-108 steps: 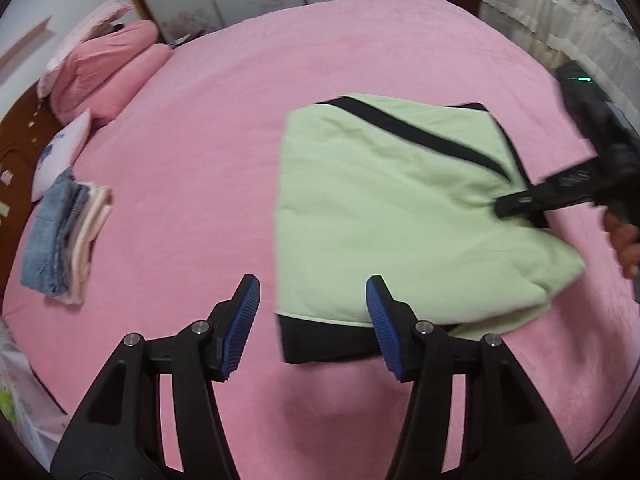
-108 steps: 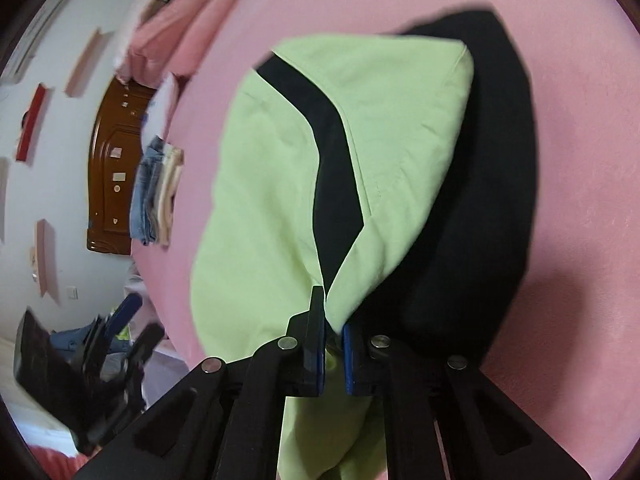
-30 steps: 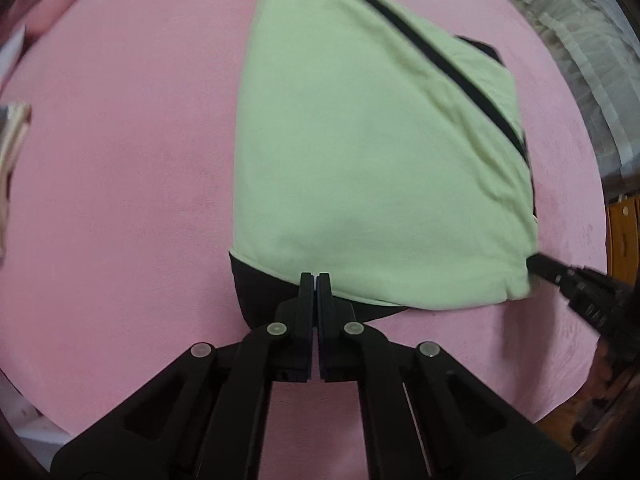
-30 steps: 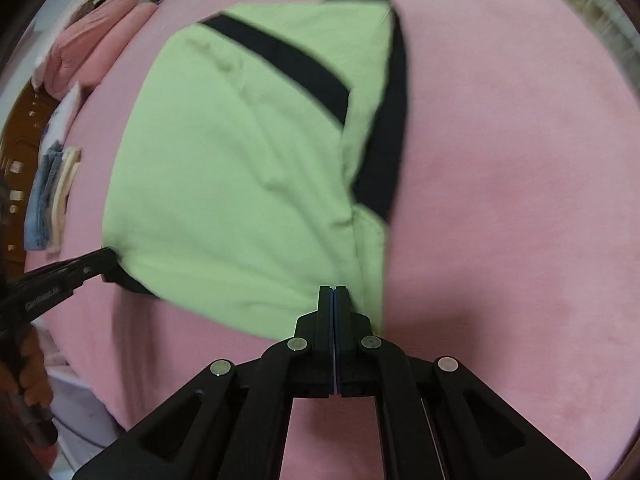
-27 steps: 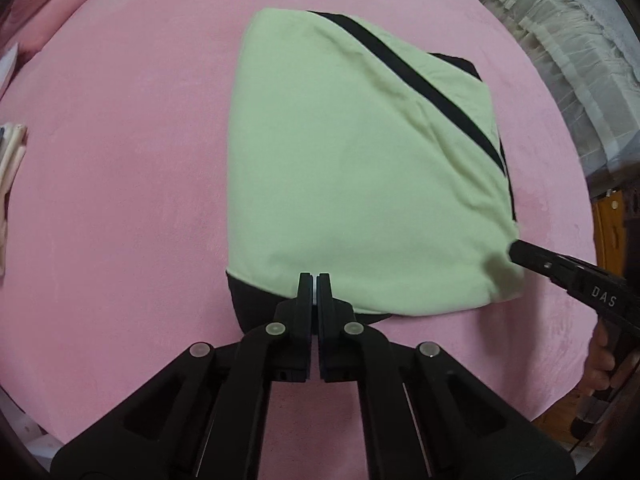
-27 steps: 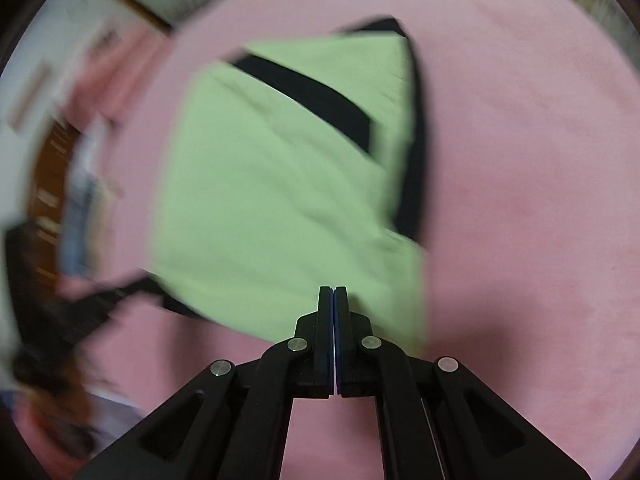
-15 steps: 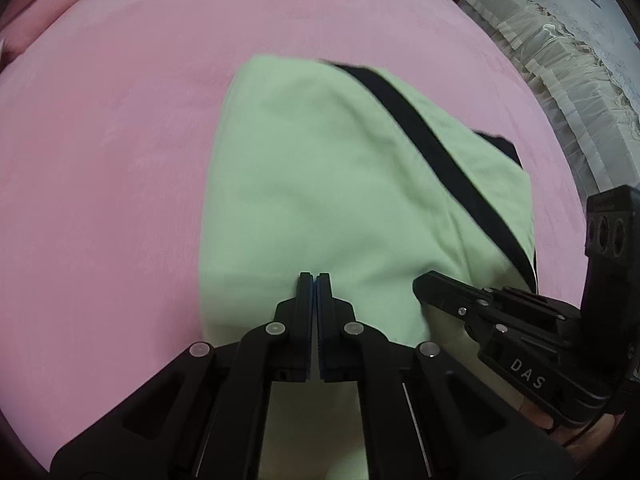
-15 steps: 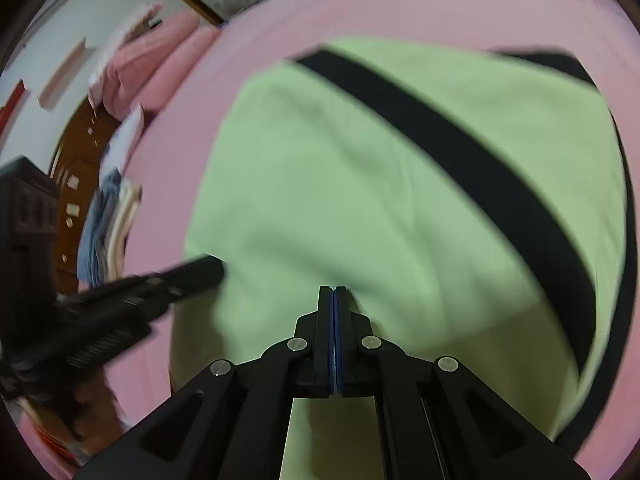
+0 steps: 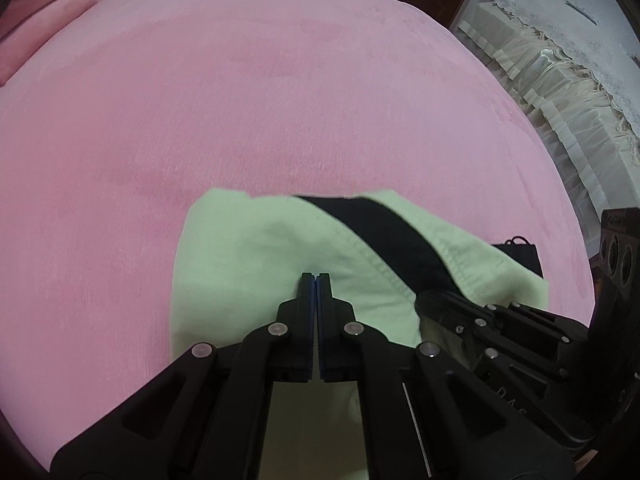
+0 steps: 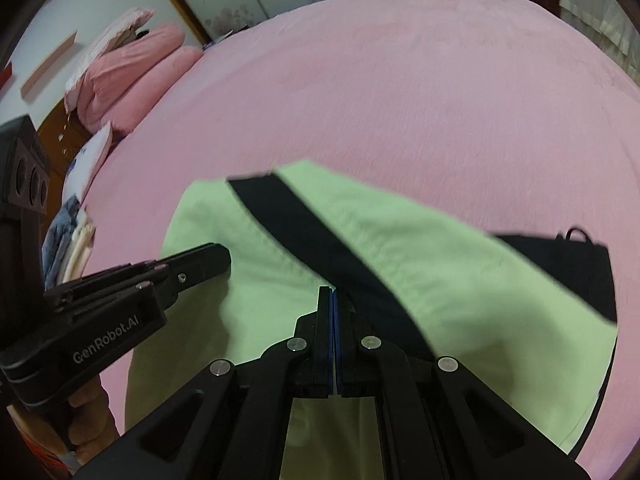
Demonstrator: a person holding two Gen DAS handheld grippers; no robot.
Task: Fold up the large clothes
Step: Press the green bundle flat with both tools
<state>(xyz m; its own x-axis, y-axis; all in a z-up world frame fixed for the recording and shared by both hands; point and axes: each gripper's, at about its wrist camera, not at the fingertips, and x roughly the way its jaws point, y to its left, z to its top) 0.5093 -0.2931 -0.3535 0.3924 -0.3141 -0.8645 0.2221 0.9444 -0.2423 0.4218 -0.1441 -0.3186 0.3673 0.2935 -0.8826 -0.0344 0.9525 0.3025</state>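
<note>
Green cloth with a black stripe fills the lower middle of both wrist views: the folded garment [image 9: 248,264] lies on the pink bedspread [image 9: 280,100], near the edge of the bed closest to the cameras, with a black layer and a small loop peeking out at its right side. Over it the left gripper [image 9: 316,280] points steeply down, its jaws clenched together with only a thin line between the blue pads; whether any cloth is pinched there is hidden by the fingers. Just to its right the right gripper [image 10: 332,292] is clenched the same way over the black stripe [image 10: 296,224]. Pink pillows [image 10: 128,76] sit at the far left corner of the bed, and a small stack of folded clothes [image 10: 66,240] lies at its left edge
</note>
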